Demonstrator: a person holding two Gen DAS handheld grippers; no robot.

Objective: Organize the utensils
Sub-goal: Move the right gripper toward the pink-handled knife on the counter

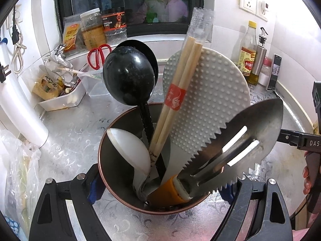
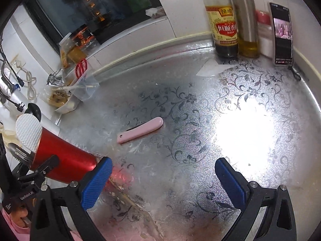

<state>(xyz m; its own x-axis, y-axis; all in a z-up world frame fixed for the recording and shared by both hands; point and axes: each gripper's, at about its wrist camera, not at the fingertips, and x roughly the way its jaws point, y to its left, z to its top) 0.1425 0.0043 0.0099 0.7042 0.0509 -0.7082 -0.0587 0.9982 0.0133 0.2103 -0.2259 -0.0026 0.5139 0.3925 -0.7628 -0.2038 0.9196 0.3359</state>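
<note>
Right now the left hand-held gripper [image 1: 160, 182] is clamping the red cup [image 2: 62, 160], its fingers pressing the cup's two sides at the bottom of the left view. The cup is already holding a black ladle [image 1: 128, 78], chopsticks [image 1: 180, 92], a white paddle [image 1: 210, 104], a white spoon [image 1: 130, 150] and a serrated slotted tool [image 1: 240, 140].

One utensil is lying loose: a pink folding knife [image 2: 140, 130], flat on the tabletop [image 2: 200, 120] at the centre of the right view. The right hand-held gripper [image 2: 163, 177] is hanging spread and empty over it, seemingly heading for that pickup.

Next it is needing to drop lower and straddle the slim handle across its width.

Room around the knife is looking wide open; bottles [image 2: 220, 20] are standing far off at upper right, clutter at upper left, the cup crowding the left finger [image 2: 96, 182].
</note>
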